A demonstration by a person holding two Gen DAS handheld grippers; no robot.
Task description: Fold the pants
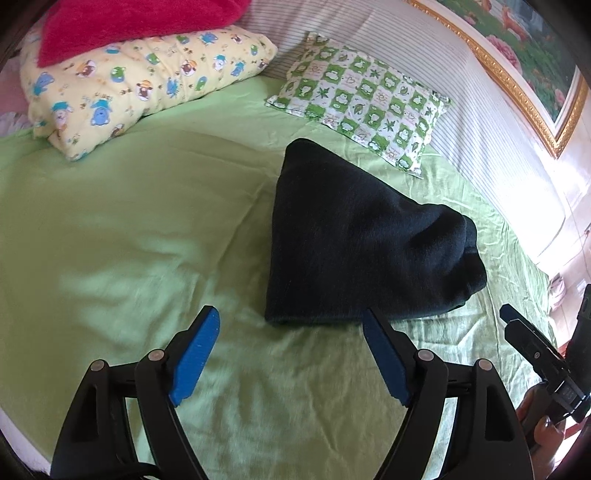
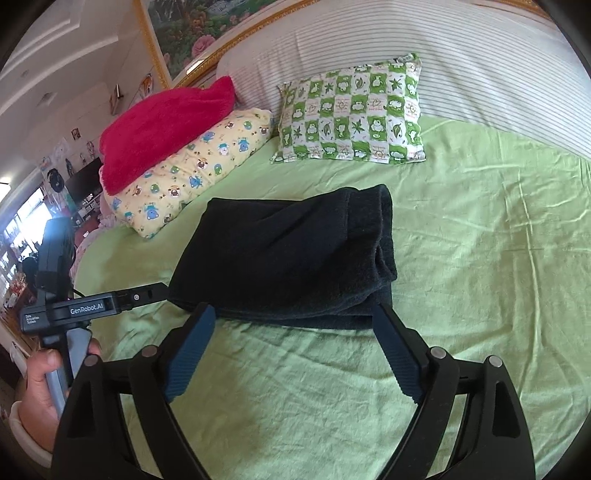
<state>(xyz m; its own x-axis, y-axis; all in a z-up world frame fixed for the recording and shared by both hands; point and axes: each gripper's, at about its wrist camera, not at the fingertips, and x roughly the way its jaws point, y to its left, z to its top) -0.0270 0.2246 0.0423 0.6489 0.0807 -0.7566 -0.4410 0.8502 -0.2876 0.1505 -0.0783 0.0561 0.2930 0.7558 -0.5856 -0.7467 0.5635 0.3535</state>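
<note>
The dark pants [image 1: 362,240] lie folded in a thick bundle on the green bed sheet [image 1: 147,240]; they also show in the right wrist view [image 2: 288,258]. My left gripper [image 1: 290,321] is open and empty, just in front of the bundle's near edge. My right gripper [image 2: 295,317] is open and empty, its fingertips at the bundle's near edge. The right gripper's tip shows at the right edge of the left wrist view [image 1: 517,325], and the left gripper shows at the left of the right wrist view [image 2: 110,301], held in a hand.
A yellow cartoon pillow [image 1: 140,81] with a red blanket [image 1: 129,22] on it and a green checked pillow [image 1: 369,99] lie at the head of the bed. A striped headboard cushion [image 2: 461,66] and a gold-framed picture [image 1: 517,74] stand behind. The bed edge is at the lower left [image 1: 22,435].
</note>
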